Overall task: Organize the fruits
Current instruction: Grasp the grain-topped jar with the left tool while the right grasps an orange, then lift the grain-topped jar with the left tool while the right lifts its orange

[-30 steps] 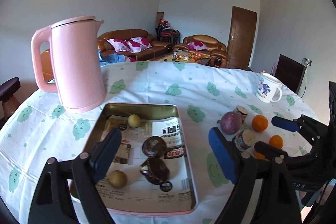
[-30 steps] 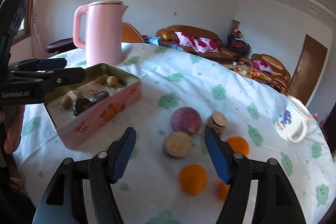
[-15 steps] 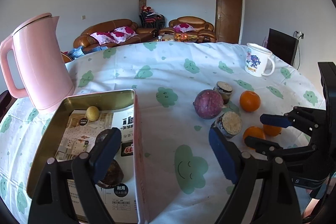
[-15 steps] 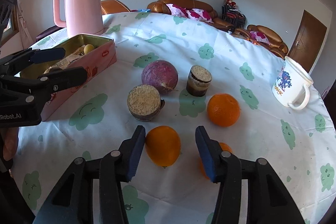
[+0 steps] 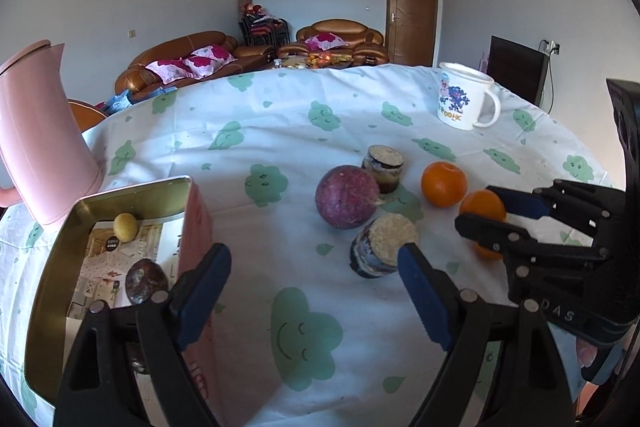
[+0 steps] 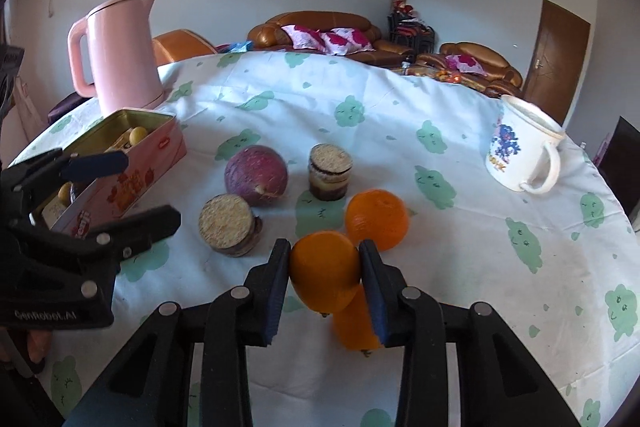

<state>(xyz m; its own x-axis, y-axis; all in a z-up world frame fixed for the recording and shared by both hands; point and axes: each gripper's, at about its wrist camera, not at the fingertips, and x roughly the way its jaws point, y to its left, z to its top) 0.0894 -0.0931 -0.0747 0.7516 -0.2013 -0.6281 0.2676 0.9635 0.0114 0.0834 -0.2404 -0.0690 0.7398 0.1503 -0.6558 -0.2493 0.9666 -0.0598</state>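
My right gripper (image 6: 325, 275) is shut on an orange (image 6: 324, 269) and holds it just above the table; it also shows in the left wrist view (image 5: 482, 207). A second orange (image 6: 377, 219) lies behind it and a third (image 6: 352, 325) lies under it. A purple fruit (image 6: 256, 181) sits left of the oranges. The pink tin (image 6: 132, 179) at the left holds a small yellow fruit (image 5: 126, 227) and a dark fruit (image 5: 146, 281). My left gripper (image 5: 314, 295) is open and empty, beside the tin's right wall.
Two crumb-topped dessert jars (image 6: 231, 225) (image 6: 330, 177) stand among the fruit. A pink kettle (image 6: 116, 51) stands behind the tin. A white printed mug (image 6: 522, 155) stands at the far right. The cloth has green cloud prints.
My right gripper moved forward and closed on the nearest orange, lifting it slightly. My left gripper swung right, away from over the tin toward the fruit.
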